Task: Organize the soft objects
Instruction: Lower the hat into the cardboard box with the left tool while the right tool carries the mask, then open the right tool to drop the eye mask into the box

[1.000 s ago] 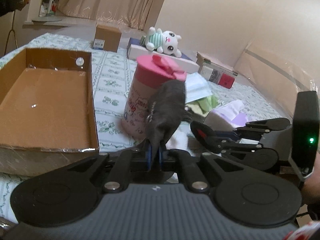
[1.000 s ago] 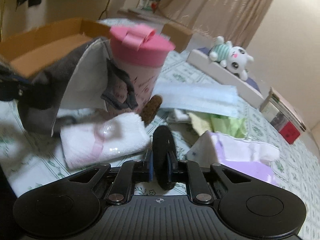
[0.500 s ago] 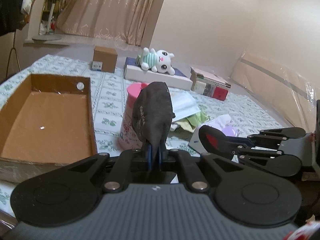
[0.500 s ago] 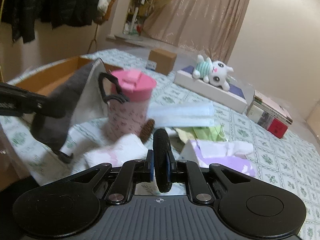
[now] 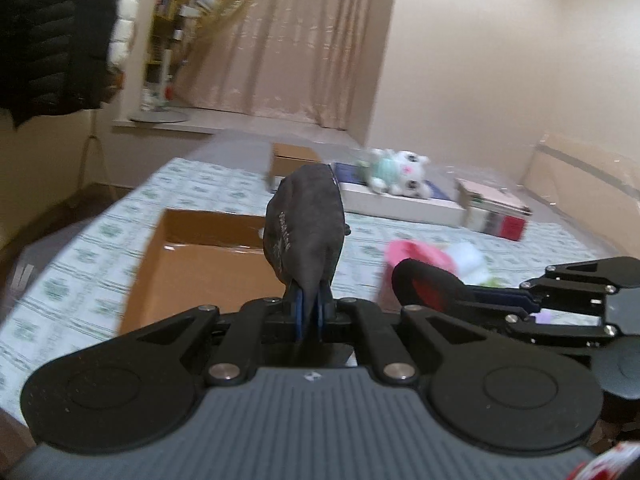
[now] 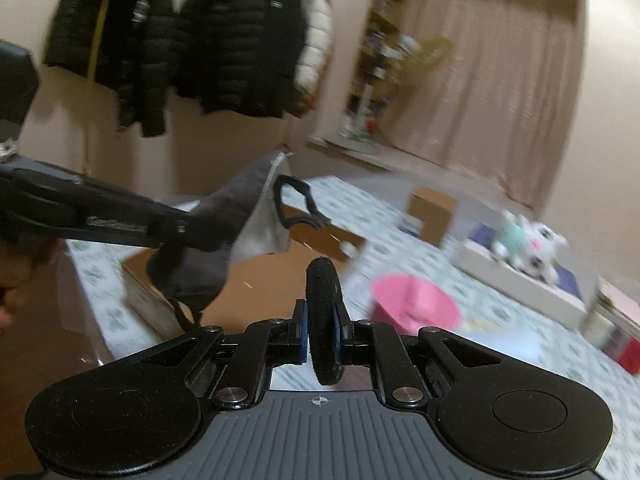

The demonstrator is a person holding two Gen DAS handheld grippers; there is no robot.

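My left gripper [image 5: 309, 300] is shut on a dark grey face mask [image 5: 306, 226] and holds it high in the air above the open cardboard box [image 5: 192, 268]. In the right wrist view the mask [image 6: 224, 220] hangs from the left gripper's fingers [image 6: 172, 226], white lining and black ear loop showing, over the box [image 6: 256, 280]. My right gripper [image 6: 323, 280] is shut with nothing between its pads; it also shows in the left wrist view [image 5: 412, 284] at the right, beside the left one.
A pink-lidded cup [image 6: 414, 304] stands right of the box on the patterned bed cover [image 5: 80, 264]. Light cloths [image 5: 470, 260] lie past it. A plush toy [image 5: 396, 176] on a flat box, books [image 5: 496, 212] and a small carton [image 6: 432, 216] sit farther back. Jackets [image 6: 224, 40] hang on the wall.
Both grippers have risen and swung left. The grey mask has gone from in front of the pink cup to above the cardboard box. The views are now motion-blurred.
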